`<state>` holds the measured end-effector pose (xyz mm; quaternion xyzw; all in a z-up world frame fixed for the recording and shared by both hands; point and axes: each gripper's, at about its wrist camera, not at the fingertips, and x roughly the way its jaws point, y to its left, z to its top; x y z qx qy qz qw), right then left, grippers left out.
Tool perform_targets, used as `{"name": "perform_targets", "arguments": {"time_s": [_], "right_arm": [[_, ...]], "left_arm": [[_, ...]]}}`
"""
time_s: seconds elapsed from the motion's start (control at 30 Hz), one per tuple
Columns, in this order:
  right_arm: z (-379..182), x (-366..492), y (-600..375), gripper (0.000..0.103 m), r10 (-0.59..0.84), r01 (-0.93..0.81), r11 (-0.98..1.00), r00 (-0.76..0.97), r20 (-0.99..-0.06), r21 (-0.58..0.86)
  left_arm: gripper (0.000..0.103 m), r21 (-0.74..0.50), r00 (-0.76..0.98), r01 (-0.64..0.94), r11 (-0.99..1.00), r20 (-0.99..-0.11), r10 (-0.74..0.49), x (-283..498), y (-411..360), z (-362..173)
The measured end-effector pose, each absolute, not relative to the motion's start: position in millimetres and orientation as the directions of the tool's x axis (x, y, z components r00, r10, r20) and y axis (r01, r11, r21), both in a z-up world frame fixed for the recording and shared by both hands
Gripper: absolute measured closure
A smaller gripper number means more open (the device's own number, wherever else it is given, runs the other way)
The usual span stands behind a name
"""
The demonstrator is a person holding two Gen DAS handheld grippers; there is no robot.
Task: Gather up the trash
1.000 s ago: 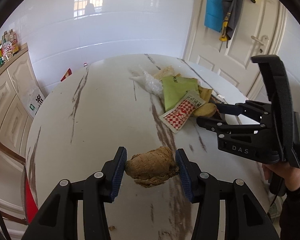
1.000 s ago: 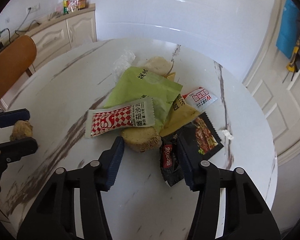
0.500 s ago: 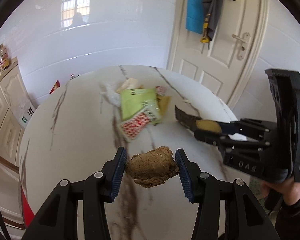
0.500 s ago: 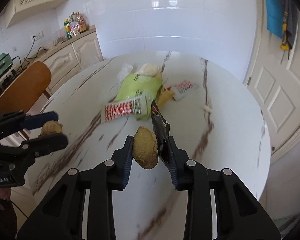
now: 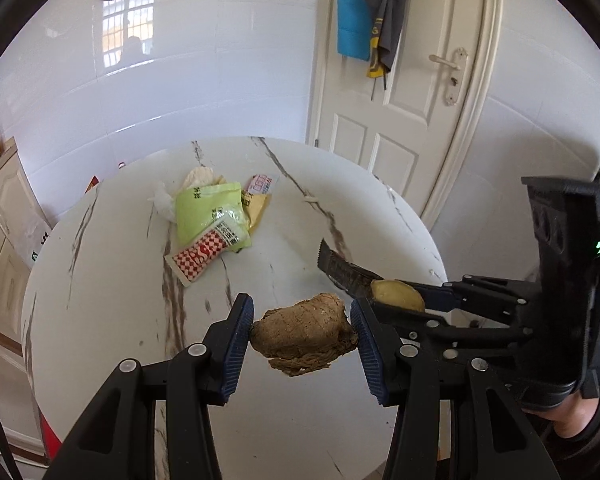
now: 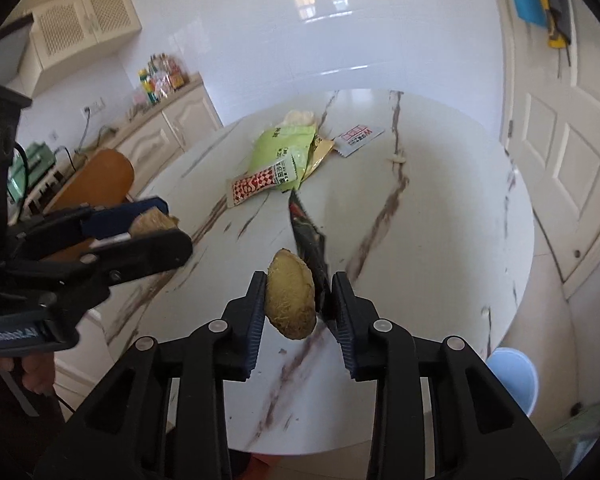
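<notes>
Left wrist view: we find the left gripper clamped on a brown fibrous lump, as it was a second ago, now carried above the near part of the marble table. Right wrist view: the right gripper a second ago stood with both fingers down around a pale lump and a dark wrapper on the table; it now holds the pale lump and the dark wrapper together, clear of the surface, pinched between both pads. Its jaws are opening slightly at this moment, yet we see both items between them with no gap. We judge that two pickups are complete and both loads are in transit. Remaining on the table, well apart from both grippers, are the green packet, the red-checked sachet, the yellow packet, the red-and-white sachet and clear film. A blue bin stands beside the table on the floor; we judge it the likely drop point.
</notes>
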<state>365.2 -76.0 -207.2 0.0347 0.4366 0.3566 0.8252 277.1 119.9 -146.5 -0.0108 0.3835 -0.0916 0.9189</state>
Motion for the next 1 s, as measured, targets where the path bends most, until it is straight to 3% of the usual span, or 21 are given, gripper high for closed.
{"name": "perform_targets", "arguments": {"time_s": [0.17, 0.37, 0.53, 0.7, 0.93, 1.0], "right_arm": [[-212.5, 371.4, -89.0, 0.062, 0.649, -0.500, 0.742, 0.372, -0.663, 0.446], [-226.3, 373.2, -84.6, 0.062, 0.573, -0.491, 0.793, 0.400, -0.715, 0.361], [-207.8, 339.5, -81.7, 0.054, 0.519, -0.512, 0.820, 0.476, -0.710, 0.255], [-211.6, 309.2, -63.5, 0.050, 0.568, -0.575, 0.768, 0.410, -0.714, 0.281], [-225.8, 305.3, -36.6, 0.060, 0.561, -0.601, 0.756, 0.390, -0.731, 0.259], [-226.1, 299.8, -27.0, 0.074, 0.517, -0.620, 0.764, 0.425, -0.743, 0.177]], "left_arm": [[0.057, -0.087, 0.682, 0.167, 0.982, -0.709, -0.179, 280.5, 114.9, -147.8], [0.057, -0.086, 0.682, 0.161, 0.983, -0.710, -0.174, 281.3, 118.1, -151.5], [0.057, -0.089, 0.686, 0.146, 0.985, -0.708, -0.165, 280.9, 126.1, -153.6], [0.057, -0.100, 0.691, 0.132, 0.986, -0.704, -0.164, 278.8, 136.9, -157.4], [0.057, -0.095, 0.688, 0.113, 0.989, -0.711, -0.147, 271.5, 148.7, -161.5], [0.057, -0.096, 0.689, 0.110, 0.989, -0.710, -0.145, 270.1, 149.5, -161.1]]}}
